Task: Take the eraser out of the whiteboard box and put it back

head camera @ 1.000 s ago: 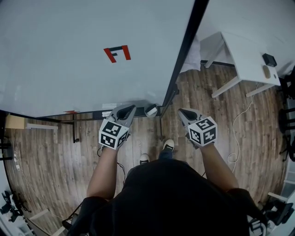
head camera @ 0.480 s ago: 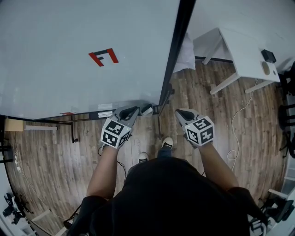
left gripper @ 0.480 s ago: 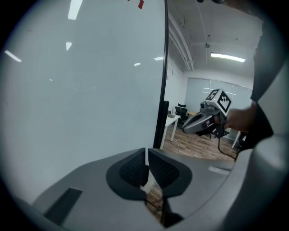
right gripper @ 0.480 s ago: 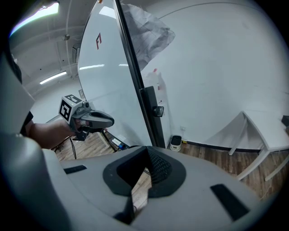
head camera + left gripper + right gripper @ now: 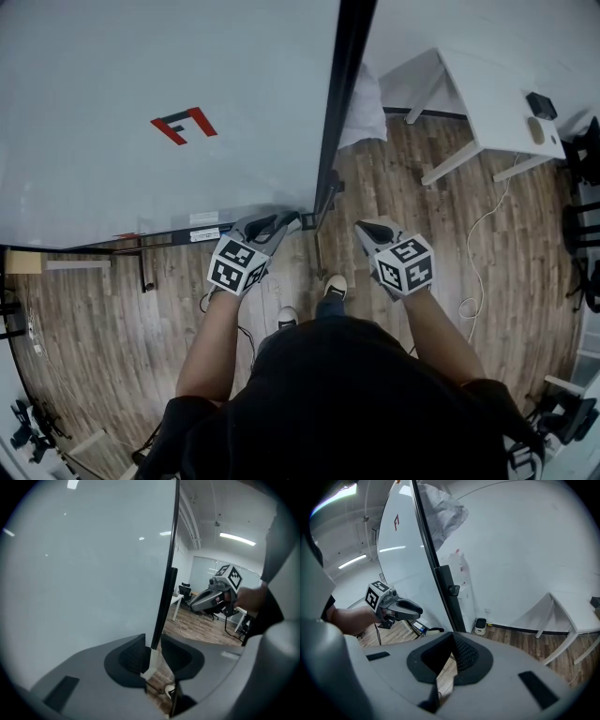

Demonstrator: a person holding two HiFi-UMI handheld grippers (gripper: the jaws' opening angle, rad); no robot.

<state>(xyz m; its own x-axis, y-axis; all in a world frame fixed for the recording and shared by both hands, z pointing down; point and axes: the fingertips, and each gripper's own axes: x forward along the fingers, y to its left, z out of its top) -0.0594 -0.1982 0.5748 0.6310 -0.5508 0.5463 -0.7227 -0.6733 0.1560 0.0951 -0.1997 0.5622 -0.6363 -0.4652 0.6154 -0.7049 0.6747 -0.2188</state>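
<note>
While the right tongs [image 5: 453,640] hang pressed together and empty, kept clear on the right, the left tongs [image 5: 279,223] are spreading around a pale slab, likely the eraser [image 5: 151,660], at the whiteboard's [image 5: 141,94] lower right corner; judged a release into its box, itself indistinct.

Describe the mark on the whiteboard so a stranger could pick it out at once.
Start at the big whiteboard that fills the upper left of the head view, edged on its right by a black post. On its surface, left of that post, sits a small F-shaped mark. It alone is drawn in red and dark strokes; the surface around it is blank.
</note>
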